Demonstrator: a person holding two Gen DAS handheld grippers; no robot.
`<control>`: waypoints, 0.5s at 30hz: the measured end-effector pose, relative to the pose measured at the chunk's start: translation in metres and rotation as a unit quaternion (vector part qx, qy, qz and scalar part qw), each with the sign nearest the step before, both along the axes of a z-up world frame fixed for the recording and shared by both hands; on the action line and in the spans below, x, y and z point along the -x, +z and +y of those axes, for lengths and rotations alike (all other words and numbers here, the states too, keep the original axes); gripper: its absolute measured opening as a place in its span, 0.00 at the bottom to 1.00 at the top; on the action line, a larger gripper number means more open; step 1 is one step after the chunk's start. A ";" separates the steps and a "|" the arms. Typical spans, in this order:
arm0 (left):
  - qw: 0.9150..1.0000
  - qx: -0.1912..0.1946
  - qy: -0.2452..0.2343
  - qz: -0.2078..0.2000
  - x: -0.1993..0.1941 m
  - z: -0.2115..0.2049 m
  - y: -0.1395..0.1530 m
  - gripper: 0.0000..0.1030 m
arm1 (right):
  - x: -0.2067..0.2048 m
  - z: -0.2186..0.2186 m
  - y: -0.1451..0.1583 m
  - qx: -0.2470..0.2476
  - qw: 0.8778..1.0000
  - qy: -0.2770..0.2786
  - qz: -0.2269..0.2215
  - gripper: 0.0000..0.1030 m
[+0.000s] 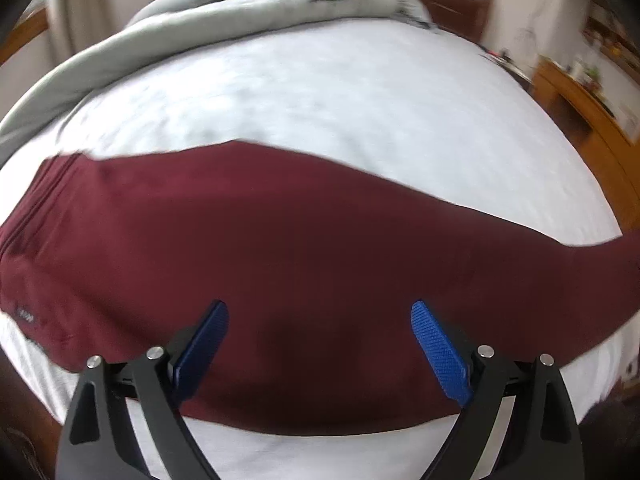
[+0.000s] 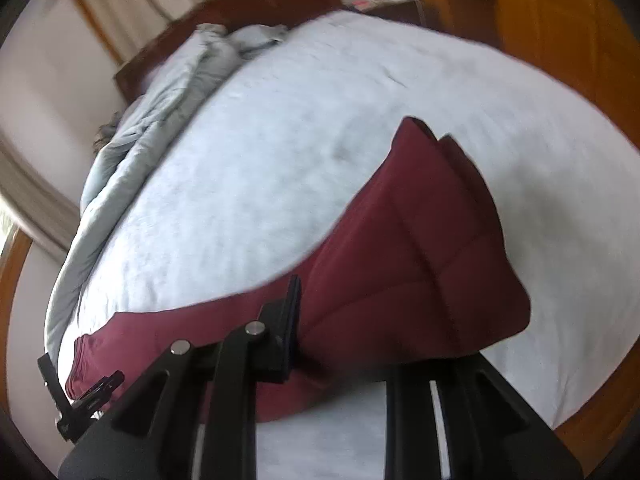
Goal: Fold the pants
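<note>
My left gripper (image 1: 320, 316) is hanging spread wide over the maroon pants (image 1: 304, 264).

They are lying lengthwise across the white bed (image 1: 304, 92), waistband leftward; its small label is unreadable. My right gripper (image 2: 384, 320) is pinching the leg end, lifting it. A grey duvet (image 1: 224, 12) is bunching beyond, by wooden furniture (image 1: 576, 96).

The pants (image 1: 280, 248) were soft, matt red cloth. The bed (image 1: 320, 92) sheet was white cloth. The pads (image 1: 438, 350) were bumpy blue plastic.
</note>
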State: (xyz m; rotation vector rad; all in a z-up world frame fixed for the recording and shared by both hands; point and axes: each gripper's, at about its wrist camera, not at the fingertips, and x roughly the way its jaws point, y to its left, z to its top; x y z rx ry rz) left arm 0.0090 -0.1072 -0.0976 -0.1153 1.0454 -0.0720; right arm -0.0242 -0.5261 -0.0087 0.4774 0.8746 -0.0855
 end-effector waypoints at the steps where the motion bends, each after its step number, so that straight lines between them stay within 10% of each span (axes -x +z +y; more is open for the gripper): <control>1: 1.000 0.009 0.010 0.004 0.000 0.009 -0.001 0.91 | -0.004 0.012 0.007 0.003 1.000 0.011 -0.007 0.19; 15: 0.993 0.103 0.062 0.013 0.002 0.059 -0.005 0.91 | -0.058 0.179 0.021 0.038 0.986 0.160 -0.016 0.19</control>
